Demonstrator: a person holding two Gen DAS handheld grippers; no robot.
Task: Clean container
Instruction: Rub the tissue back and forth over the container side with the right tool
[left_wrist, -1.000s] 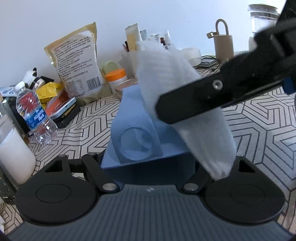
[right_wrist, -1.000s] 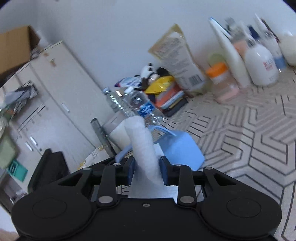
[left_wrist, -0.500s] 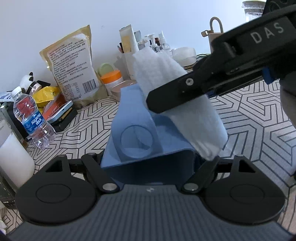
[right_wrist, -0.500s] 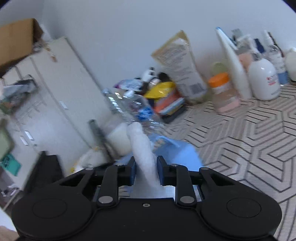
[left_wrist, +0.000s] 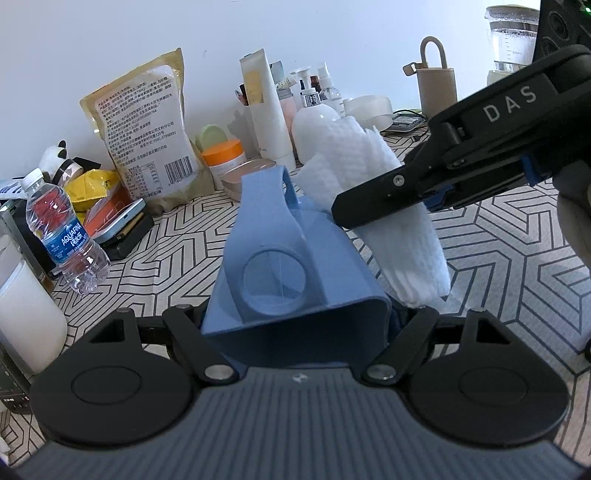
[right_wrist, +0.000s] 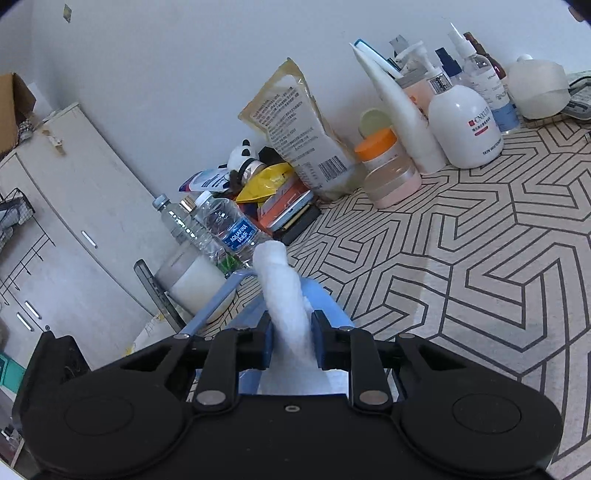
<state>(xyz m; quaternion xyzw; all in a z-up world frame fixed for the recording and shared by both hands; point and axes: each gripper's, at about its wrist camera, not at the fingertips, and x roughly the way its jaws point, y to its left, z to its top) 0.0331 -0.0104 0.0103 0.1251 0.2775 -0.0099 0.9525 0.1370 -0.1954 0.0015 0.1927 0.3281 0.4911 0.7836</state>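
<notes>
We see the right gripper clenched on a folded white wipe, its jaws having just been closing on it — the wipe stands up between the blue pads and sticks out past the fingertips. In the left wrist view the same gripper comes in from the right, a black arm lettered DAS, with the wipe hanging across it above the open top of the container.

The left gripper grasps the blue container by its near end, one finger on each side wall. The container is held off the table, tilted away from the camera, and we look into it at a round recess in its floor. A strap-like blue handle arches from its far edge. From the right wrist view only the container's rim and handle show under the wipe.

Beyond lies a table with a geometric line pattern. Along the wall stand a water bottle, a tan food pouch, an orange-lidded jar and white lotion bottles.
</notes>
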